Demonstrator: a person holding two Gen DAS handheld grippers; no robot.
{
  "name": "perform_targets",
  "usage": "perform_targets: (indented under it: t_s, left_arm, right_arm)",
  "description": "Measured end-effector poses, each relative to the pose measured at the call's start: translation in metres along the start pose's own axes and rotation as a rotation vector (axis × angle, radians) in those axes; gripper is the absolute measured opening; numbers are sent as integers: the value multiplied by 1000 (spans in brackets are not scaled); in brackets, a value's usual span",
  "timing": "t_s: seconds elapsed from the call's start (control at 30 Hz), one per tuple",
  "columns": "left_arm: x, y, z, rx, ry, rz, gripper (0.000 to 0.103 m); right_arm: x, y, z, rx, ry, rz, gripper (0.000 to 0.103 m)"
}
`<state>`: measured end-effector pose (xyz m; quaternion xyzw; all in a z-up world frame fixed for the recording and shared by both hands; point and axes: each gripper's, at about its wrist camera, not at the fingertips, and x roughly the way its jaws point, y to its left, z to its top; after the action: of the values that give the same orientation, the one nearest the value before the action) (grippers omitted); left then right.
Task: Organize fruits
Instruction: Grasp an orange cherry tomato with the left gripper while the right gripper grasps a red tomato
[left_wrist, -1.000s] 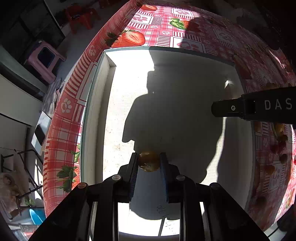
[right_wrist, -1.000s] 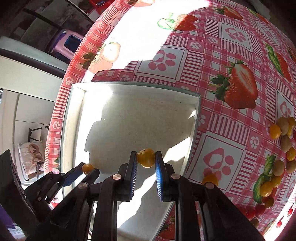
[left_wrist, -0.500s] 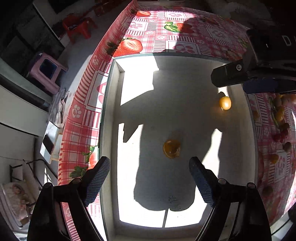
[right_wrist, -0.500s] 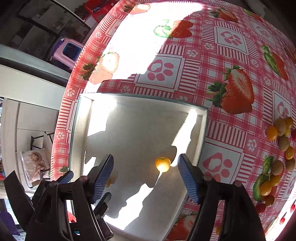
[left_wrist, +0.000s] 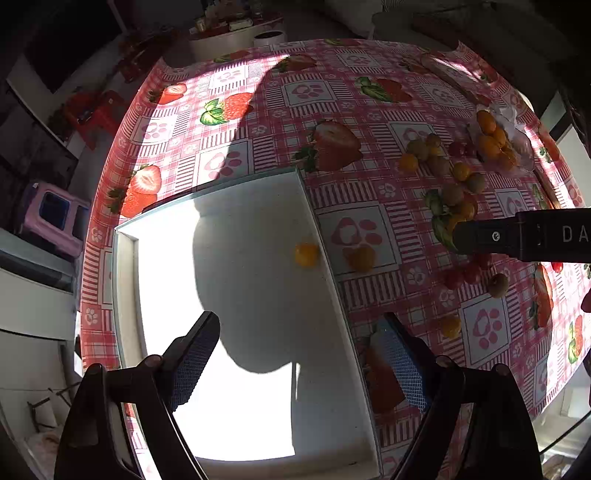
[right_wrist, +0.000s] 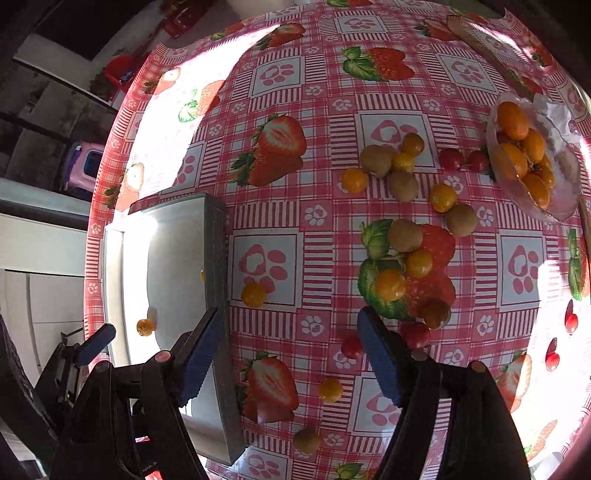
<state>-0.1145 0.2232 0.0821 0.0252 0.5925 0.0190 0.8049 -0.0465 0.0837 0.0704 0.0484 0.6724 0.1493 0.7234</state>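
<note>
A white tray (left_wrist: 251, 288) holds a small yellow fruit (left_wrist: 306, 254) near its right wall. My left gripper (left_wrist: 299, 360) hangs open above the tray's right edge with nothing between its pads. In the right wrist view, my right gripper (right_wrist: 291, 350) is open and empty over the cloth just right of the tray (right_wrist: 173, 258), where one yellow fruit (right_wrist: 144, 326) lies. Loose yellow, brown and red fruits (right_wrist: 404, 234) are scattered ahead of it. One finger of the right gripper (left_wrist: 491, 236) reaches in from the right in the left wrist view.
A clear bag of orange fruits (right_wrist: 524, 158) lies at the far right. A single yellow fruit (right_wrist: 253, 294) sits on the cloth beside the tray wall. The round table carries a red strawberry-print cloth (right_wrist: 317, 110); its edge curves close on the left.
Both grippers opened and let their yellow fruits drop into the tray. Both then rose and swung right, towards the scattered fruits on the cloth.
</note>
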Motion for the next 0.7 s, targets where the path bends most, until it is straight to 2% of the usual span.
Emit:
perform_targets:
  t_s: [0.23, 0.33, 0.7]
  left_arm:
    - [13, -57, 29, 63, 9, -73, 88]
    - [24, -76, 37, 75, 29, -85, 88]
    - [59, -115, 63, 102, 59, -90, 88]
  right_arm:
    - [-15, -92, -25, 180, -9, -75, 78]
    - [-17, -120, -31, 223, -5, -93, 78]
    - [-17, -156, -10, 231, -41, -58, 78]
